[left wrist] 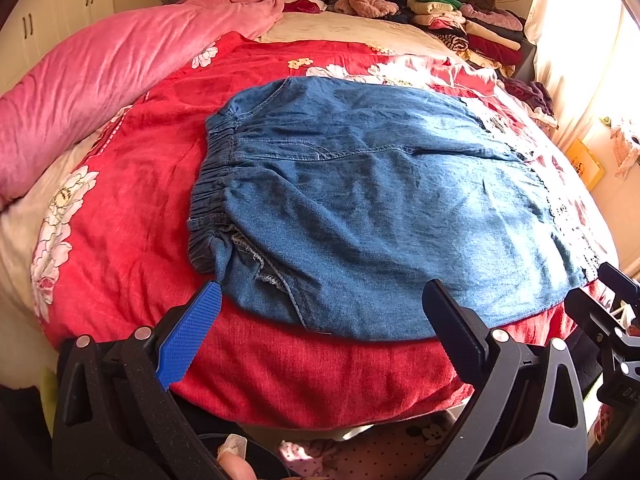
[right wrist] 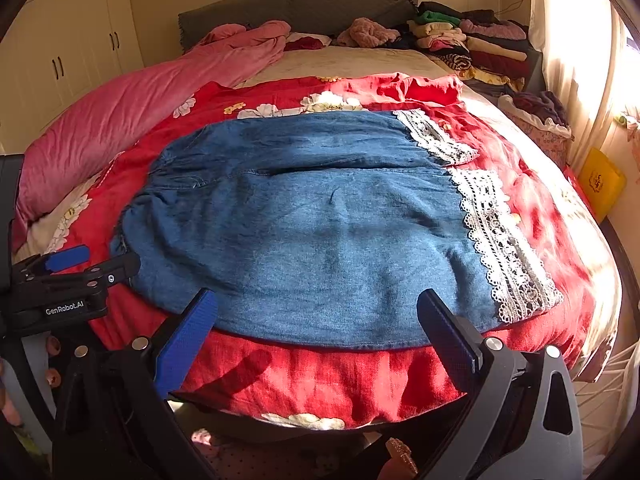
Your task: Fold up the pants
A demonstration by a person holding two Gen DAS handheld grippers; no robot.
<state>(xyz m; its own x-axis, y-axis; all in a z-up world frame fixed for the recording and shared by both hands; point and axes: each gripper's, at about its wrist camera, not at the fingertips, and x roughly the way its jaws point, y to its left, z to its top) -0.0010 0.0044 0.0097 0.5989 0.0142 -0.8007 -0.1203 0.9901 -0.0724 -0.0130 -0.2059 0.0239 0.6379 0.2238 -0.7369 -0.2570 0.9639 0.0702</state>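
Note:
Blue denim pants lie flat across the red floral bedspread. The elastic waistband is at the left, and the white lace cuffs are at the right. My left gripper stands open at the near edge of the pants by the waistband, holding nothing. My right gripper is open too, over the near edge of the leg, nothing between its fingers. The left gripper also shows at the left of the right wrist view, and the right gripper at the right edge of the left wrist view.
A pink quilt lies bunched along the bed's left side. Stacks of folded clothes sit at the head of the bed on the right. White cupboards stand on the left wall, and a yellow box sits on the floor at the right.

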